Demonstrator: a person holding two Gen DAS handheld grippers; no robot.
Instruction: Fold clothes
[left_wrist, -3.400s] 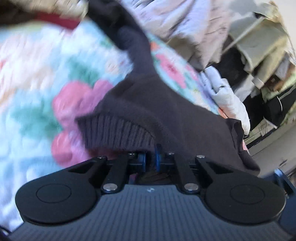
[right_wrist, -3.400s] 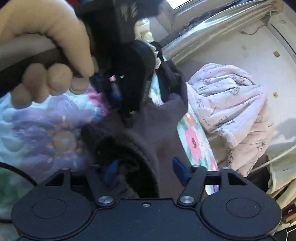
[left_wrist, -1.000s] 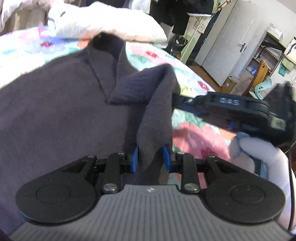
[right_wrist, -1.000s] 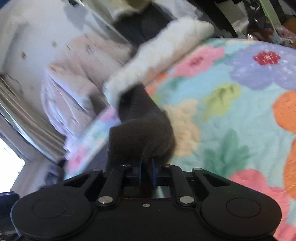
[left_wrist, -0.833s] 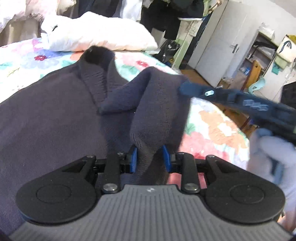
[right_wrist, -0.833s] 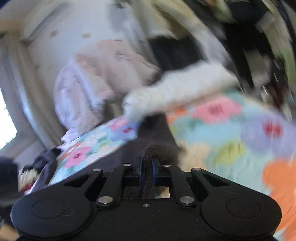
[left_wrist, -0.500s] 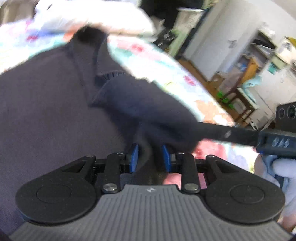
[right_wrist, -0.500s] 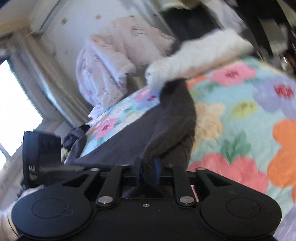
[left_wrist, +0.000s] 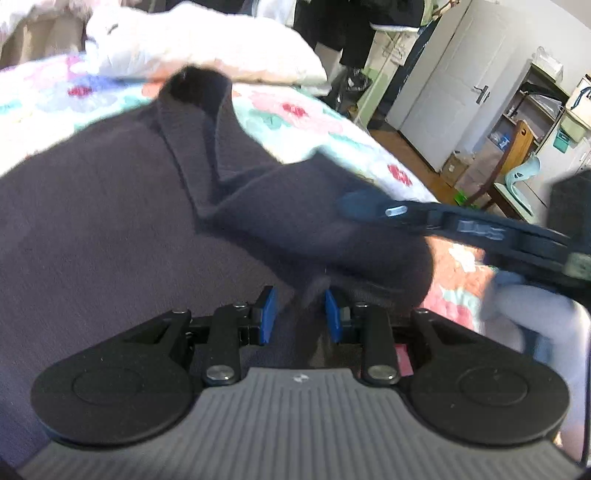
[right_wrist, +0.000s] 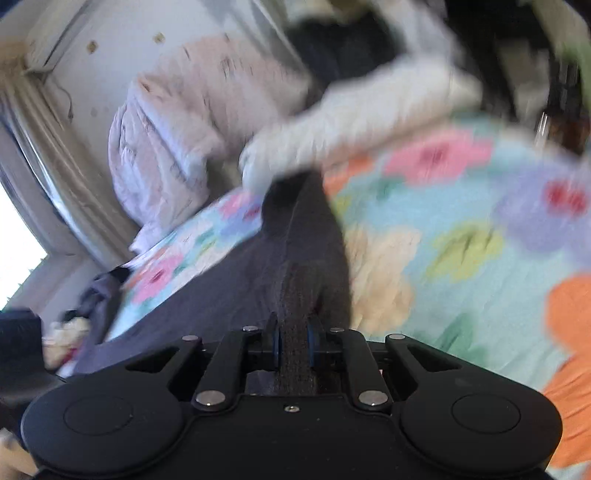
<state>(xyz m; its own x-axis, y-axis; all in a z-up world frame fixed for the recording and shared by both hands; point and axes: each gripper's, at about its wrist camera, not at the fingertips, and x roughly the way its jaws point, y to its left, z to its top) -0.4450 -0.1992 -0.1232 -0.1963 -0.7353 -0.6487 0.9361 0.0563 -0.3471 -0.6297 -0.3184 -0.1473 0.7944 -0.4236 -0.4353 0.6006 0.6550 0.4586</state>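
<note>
A dark knit sweater (left_wrist: 110, 221) lies spread on a flowered bedspread (left_wrist: 314, 122). My left gripper (left_wrist: 297, 314) is shut on a thick fold of it near its right edge. One sleeve (left_wrist: 314, 229) stretches from that fold to the right, where the right gripper (left_wrist: 354, 206) holds its end, carried by a gloved hand (left_wrist: 535, 325). In the right wrist view, the right gripper (right_wrist: 293, 345) has dark sweater fabric (right_wrist: 229, 288) between its blue pads. Its jaws are closing and press on that fabric. The picture there is blurred.
A white pillow (left_wrist: 203, 44) lies at the bed's far end, also seen as the white pillow (right_wrist: 351, 122). A pink blanket (right_wrist: 166, 122) is heaped by the wall and curtain. Past the bed's right side stand a white door (left_wrist: 454, 92) and shelves.
The sleeve that stood raised in front of the left gripper now lies lower and is stretched out to the right. The right gripper has swung and rolled with the sleeve end in it.
</note>
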